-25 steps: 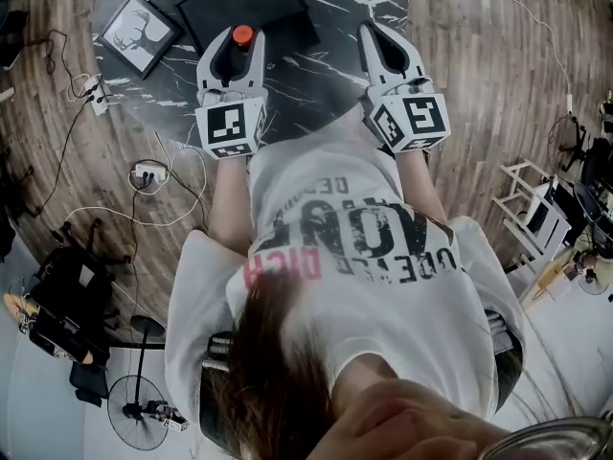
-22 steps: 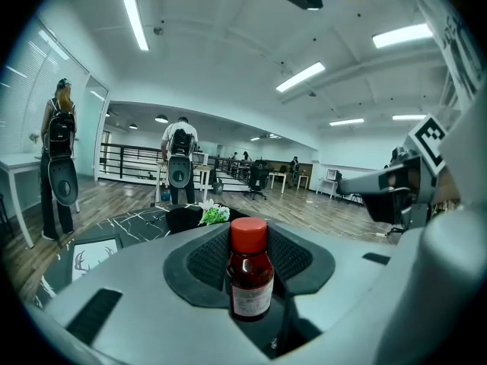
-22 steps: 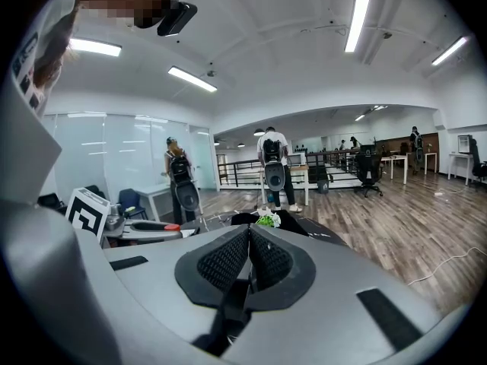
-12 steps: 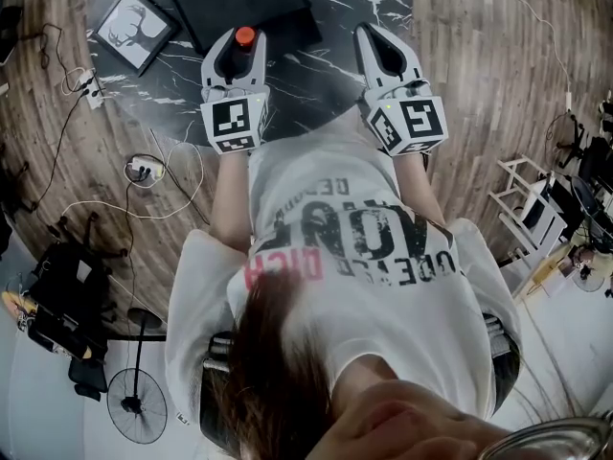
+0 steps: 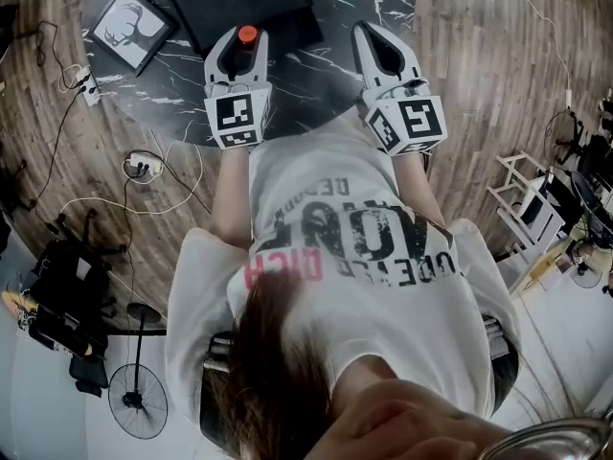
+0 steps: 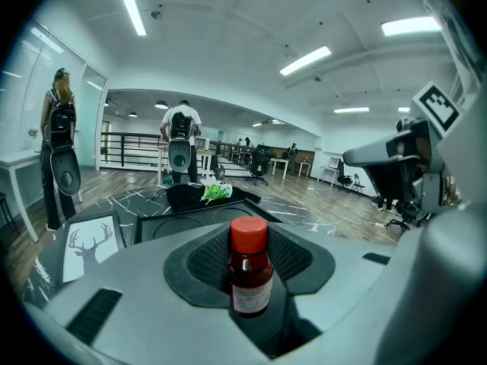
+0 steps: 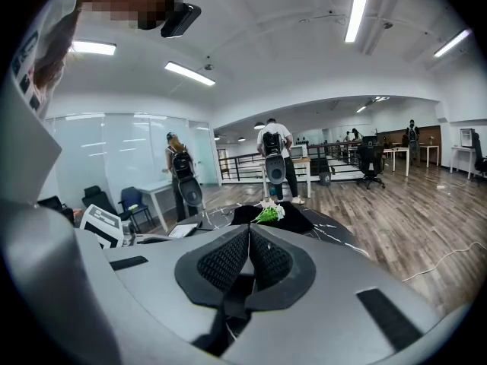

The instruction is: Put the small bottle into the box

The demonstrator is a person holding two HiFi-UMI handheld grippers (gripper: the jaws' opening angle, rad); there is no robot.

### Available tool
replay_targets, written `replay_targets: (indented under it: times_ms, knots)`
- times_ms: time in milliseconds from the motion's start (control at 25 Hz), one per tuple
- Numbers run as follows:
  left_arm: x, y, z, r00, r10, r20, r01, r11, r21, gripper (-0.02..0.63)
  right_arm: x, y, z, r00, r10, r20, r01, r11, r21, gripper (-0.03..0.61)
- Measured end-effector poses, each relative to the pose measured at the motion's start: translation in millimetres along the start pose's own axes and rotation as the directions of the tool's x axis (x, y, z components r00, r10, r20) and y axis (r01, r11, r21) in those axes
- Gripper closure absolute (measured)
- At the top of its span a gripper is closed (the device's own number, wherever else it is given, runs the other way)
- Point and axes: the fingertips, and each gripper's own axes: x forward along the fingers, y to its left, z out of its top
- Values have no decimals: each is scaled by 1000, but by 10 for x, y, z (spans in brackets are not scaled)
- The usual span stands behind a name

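A small dark bottle [image 6: 250, 274] with a red cap [image 5: 247, 34] stands upright between the pads of my left gripper [image 5: 239, 40], which is shut on it. The gripper hovers over the dark marble table, just short of the near edge of the flat black box [image 5: 251, 3]. In the left gripper view the box [image 6: 171, 223] lies straight ahead beyond the bottle. My right gripper [image 5: 372, 34] hangs to the right over the table, and its pads [image 7: 228, 261] meet with nothing between them.
A framed deer picture [image 5: 124, 29] lies left of the box. Beyond the box, a green plant [image 6: 215, 192] rests on a black cloth. A power strip [image 5: 144, 169] and cables trail over the wooden floor at left. Further back, people stand in the room.
Both grippers have shifted slightly forward toward the box, the left one still gripping the bottle. The jaws of both stand as before.
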Motion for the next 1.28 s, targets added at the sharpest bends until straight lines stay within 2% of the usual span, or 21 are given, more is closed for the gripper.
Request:
replay_targets:
  times_ms: [960,1280]
  knots:
    - [152,-16,-309,996,-6,-87,6,1000,10,469,59,3,-23,1000,-1,-10,1,1000,5,576]
    - [174,-36,-322,996,-17,-92,19,1000,22,468,26,-14,-12,1000,-4,-7,4,1000,2,577]
